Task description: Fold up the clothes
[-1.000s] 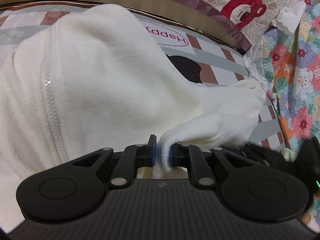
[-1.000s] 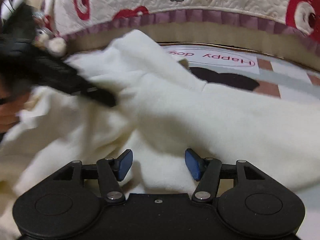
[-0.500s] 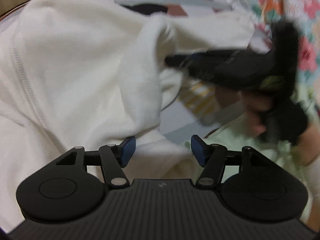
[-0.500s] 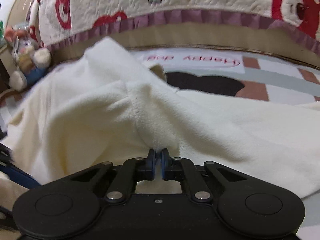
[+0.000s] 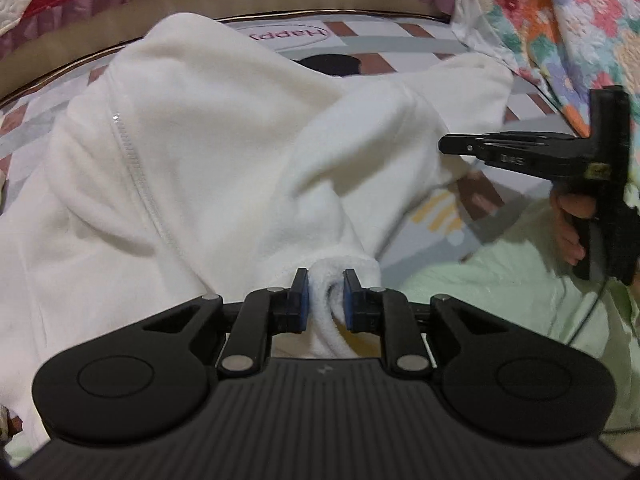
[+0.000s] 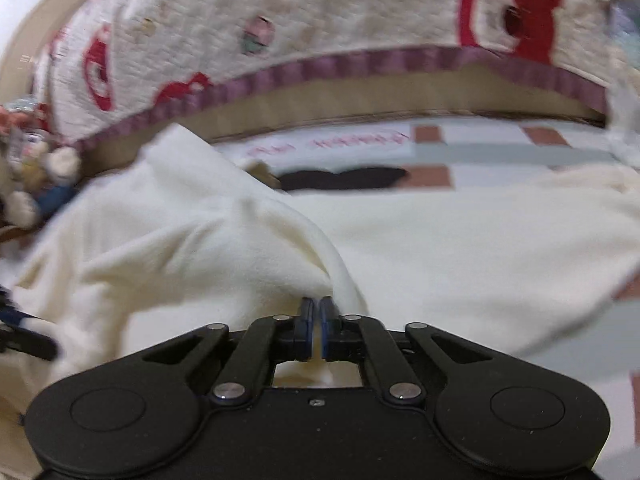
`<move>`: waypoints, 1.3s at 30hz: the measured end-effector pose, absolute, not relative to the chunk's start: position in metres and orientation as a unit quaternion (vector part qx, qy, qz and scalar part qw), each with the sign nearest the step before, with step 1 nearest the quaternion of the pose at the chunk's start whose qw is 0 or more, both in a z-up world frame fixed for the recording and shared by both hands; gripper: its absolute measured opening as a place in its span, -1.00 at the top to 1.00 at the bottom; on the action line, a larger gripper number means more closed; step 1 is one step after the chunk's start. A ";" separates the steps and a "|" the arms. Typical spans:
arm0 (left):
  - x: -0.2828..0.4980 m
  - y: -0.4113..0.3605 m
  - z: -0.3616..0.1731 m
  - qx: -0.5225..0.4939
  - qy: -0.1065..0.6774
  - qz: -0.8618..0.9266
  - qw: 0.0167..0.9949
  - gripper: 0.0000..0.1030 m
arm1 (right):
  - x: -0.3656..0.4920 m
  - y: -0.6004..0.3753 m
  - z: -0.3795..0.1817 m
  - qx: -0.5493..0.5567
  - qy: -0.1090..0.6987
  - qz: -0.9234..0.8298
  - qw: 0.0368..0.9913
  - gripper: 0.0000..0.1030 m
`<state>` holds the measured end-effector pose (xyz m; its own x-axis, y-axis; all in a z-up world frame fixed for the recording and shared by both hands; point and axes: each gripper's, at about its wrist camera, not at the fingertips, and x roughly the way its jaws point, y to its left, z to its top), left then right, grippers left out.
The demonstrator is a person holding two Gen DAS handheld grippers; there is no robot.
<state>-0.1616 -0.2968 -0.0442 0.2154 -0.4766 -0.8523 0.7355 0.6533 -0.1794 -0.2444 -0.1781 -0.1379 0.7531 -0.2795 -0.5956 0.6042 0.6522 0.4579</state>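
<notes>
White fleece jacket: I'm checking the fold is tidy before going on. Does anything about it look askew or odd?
Yes. The white fleece jacket is bunched up, not flat: its zipper seam runs crooked over a hump. The left claw pinches a rolled wad of fabric, and the right claw grips a raised ridge.

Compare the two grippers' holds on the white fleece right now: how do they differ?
The left gripper has a thick rolled wad of the white fleece garment between its pads, so its jaws stand visibly apart; the right gripper pinches a thin fold, jaws nearly touching. The left wrist view is sharp, while the right wrist view is motion-blurred. Both are shut on the same garment, which is bunched up rather than flat.
</notes>
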 end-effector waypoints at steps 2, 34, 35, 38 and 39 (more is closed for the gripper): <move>-0.163 -0.296 -0.046 0.130 0.490 -0.401 0.763 0.61 | -0.250 -0.175 -0.142 0.353 0.238 -0.254 0.868 0.97; -0.198 -0.217 0.029 -0.116 0.411 -0.488 0.762 0.76 | -0.286 -0.165 -0.191 0.763 -0.017 -0.050 0.645 -0.68; -0.200 -0.218 0.030 -0.113 0.411 -0.495 0.757 0.76 | -0.287 -0.167 -0.184 0.756 -0.004 -0.061 0.651 -0.68; -0.206 -0.216 0.026 -0.100 0.441 -0.508 0.733 0.76 | -0.294 -0.175 -0.163 0.724 0.044 -0.109 0.679 -0.68; -0.207 -0.215 0.022 -0.095 0.452 -0.510 0.726 0.76 | -0.296 -0.181 -0.159 0.718 0.053 -0.118 0.684 -0.69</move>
